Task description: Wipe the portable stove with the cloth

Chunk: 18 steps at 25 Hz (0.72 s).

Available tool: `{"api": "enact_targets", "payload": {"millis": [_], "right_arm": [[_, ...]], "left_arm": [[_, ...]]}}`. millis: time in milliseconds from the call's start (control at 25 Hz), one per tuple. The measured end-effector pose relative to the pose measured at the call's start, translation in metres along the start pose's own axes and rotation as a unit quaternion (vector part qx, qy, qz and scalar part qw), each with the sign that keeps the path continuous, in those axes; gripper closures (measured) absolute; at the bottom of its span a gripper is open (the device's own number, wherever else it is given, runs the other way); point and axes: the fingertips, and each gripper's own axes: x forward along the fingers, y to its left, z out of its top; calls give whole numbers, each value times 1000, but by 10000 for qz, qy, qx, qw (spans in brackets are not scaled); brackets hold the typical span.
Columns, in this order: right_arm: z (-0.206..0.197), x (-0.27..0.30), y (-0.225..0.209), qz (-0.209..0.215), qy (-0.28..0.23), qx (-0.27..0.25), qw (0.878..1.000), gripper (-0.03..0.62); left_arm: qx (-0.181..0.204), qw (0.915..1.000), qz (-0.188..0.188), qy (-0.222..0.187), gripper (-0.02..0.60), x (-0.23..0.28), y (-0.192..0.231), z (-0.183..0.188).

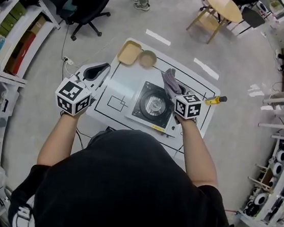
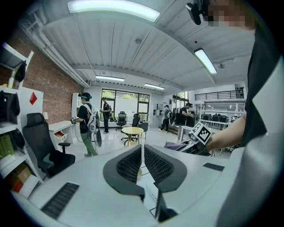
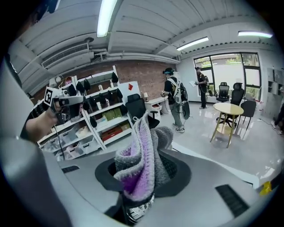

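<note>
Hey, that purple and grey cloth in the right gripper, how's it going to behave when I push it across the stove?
Probably floppy: the cloth bunches in soft folds in the right gripper, so it should crumple under pressure. Its knitted, fuzzy look suggests it will drag on the portable stove rather than slide.

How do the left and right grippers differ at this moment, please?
The left gripper has its jaws together on nothing, while the right gripper is clamped on the purple-grey cloth. The left gripper is held at the left side of the table; the right gripper hangs over the portable stove's right edge. Both carry marker cubes.
</note>
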Motion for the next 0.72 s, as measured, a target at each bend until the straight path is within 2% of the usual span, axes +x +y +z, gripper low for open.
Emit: {"api": "enact_targets", "payload": {"millis": [320, 720], "right_arm": [[-50, 56, 32, 430, 850, -245, 9952, 461], [-106, 112, 85, 1156, 1730, -630, 9761, 461]], "left_arm": [[-161, 9998, 114, 15, 541, -13, 13, -20], [-407, 9987, 268, 139, 541, -21, 24, -51]]}}
